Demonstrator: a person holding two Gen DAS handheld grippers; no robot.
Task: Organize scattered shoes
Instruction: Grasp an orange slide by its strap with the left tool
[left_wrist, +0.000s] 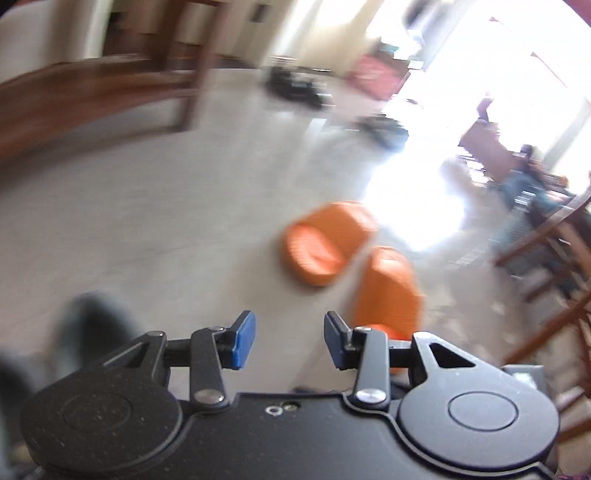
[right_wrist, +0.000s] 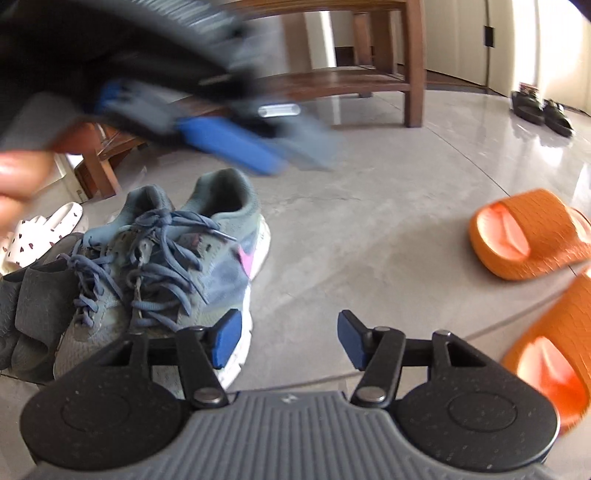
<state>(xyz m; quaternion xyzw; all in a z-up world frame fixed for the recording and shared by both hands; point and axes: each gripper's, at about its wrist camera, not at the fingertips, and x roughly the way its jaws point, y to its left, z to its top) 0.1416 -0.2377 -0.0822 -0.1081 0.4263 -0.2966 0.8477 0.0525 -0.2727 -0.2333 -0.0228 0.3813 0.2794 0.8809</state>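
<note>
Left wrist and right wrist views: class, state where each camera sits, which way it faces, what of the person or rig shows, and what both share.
Left wrist: on the left tool, angled down at the floor toward two orange slides; only its open fingers show.
Right wrist: on the right tool, angled down at grey sneakers; its open fingers, a hand and the blurred left tool show.
Shared: the orange slides, the wooden bench.

The left wrist view is motion-smeared: two orange slides (left_wrist: 325, 245) ahead of its jaws lose their edges. In the right wrist view the left gripper (right_wrist: 236, 147) is a blur above the jaws, and the nearer orange slide (right_wrist: 550, 354) is cut off at right.
</note>
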